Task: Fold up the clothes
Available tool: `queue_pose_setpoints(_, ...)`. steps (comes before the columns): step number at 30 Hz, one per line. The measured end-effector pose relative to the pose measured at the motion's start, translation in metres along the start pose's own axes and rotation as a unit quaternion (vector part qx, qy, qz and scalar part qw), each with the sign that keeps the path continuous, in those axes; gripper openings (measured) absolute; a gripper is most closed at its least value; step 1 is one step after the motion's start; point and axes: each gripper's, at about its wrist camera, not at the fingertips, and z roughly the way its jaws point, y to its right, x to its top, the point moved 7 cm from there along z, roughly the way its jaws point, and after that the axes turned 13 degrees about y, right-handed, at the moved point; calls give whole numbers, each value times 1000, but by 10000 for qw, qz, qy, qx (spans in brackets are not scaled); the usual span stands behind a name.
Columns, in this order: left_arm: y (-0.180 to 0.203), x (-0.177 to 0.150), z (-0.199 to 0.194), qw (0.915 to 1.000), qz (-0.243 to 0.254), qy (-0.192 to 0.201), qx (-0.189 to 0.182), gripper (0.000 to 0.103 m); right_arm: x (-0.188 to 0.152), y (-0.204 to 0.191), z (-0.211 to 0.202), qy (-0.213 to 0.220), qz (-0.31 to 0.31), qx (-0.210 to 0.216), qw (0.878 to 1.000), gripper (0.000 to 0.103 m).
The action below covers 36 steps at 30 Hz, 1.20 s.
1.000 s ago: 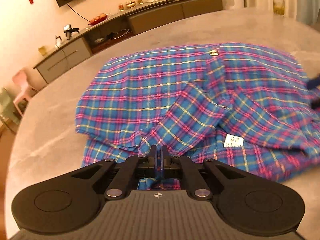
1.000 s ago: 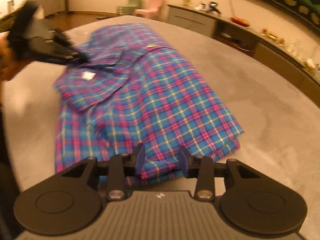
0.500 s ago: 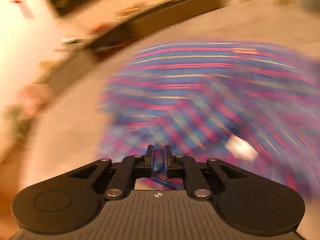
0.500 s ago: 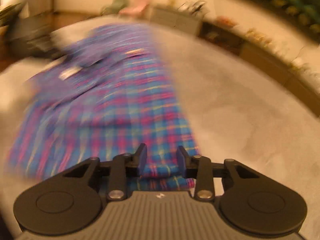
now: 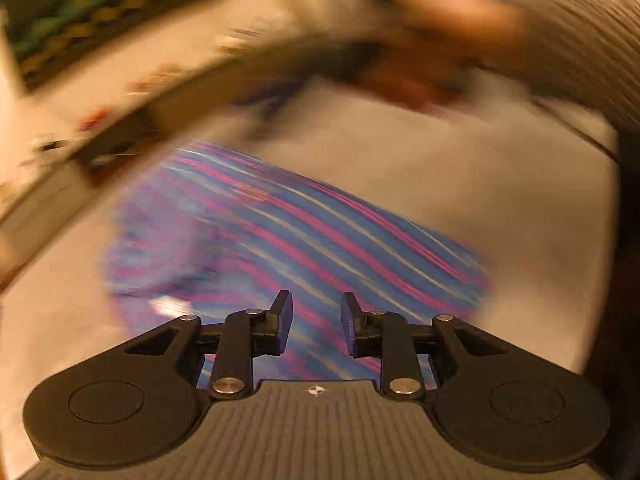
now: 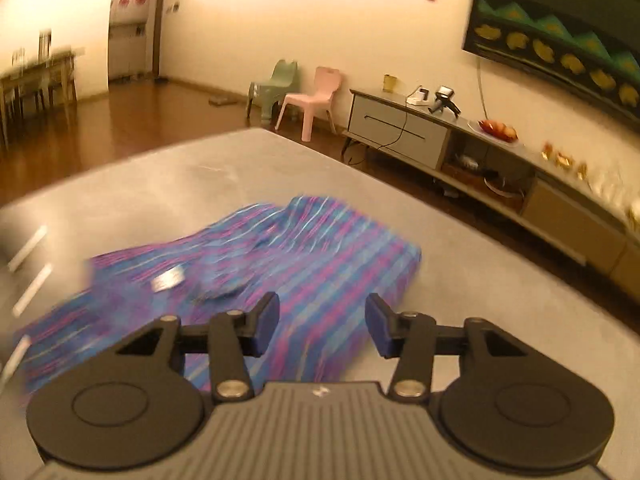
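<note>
Left gripper (image 5: 316,322) is letting go: a second ago its jaws were clamped on a fold of the plaid shirt (image 5: 280,236), now they have just been opening and are standing apart with nothing pinched, the cloth lying below and ahead of the tips. Right gripper (image 6: 322,324) is also spread, jaws just opening wider, nothing between the pads; the shirt (image 6: 280,264) is sitting on the table (image 6: 460,264) just ahead of it and slightly to its left.

Both views are smearing with motion, so both hands are swinging off the garment. In the left wrist view a blurred hand (image 5: 432,52) is crossing high ahead of the gripper; can't tell whether it's carrying anything.

The shirt is looking like a compact rectangle, white label (image 6: 168,280) showing on top ahead-left of the right gripper. I'm reading this as one fold being finished and released. Edges are too blurred to judge how square it is.
</note>
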Motion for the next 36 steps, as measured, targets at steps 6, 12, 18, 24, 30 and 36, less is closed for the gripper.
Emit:
queue_pose_setpoints(6, -50, -33, 8, 9961, -90, -448, 757, 32, -46, -10, 78, -736, -865, 181, 9934, 41)
queue_pose_setpoints(12, -126, -41, 7, 9709, -180, -830, 2241, 32, -92, -7, -18, -1457, -640, -54, 9872, 40)
queue_pose_setpoints(18, -120, 3, -12, 9798, -1545, 85, 1268, 32, -97, 13, -129, -935, 576, 276, 9936, 56)
queue_pose_setpoints(24, -94, 33, 49, 9847, -1598, 47, 697, 60, -107, 55, -98, -765, 1025, 27, 9918, 69)
queue_pose_setpoints(30, -95, 20, 109, 9844, -1620, -297, 623, 61, -114, 48, -77, -751, 1314, 844, 9849, 61)
queue_pose_setpoints(36, -84, 32, 116, 9884, -1432, -45, 511, 13, -104, 39, -65, -1065, 1006, 915, 9850, 14)
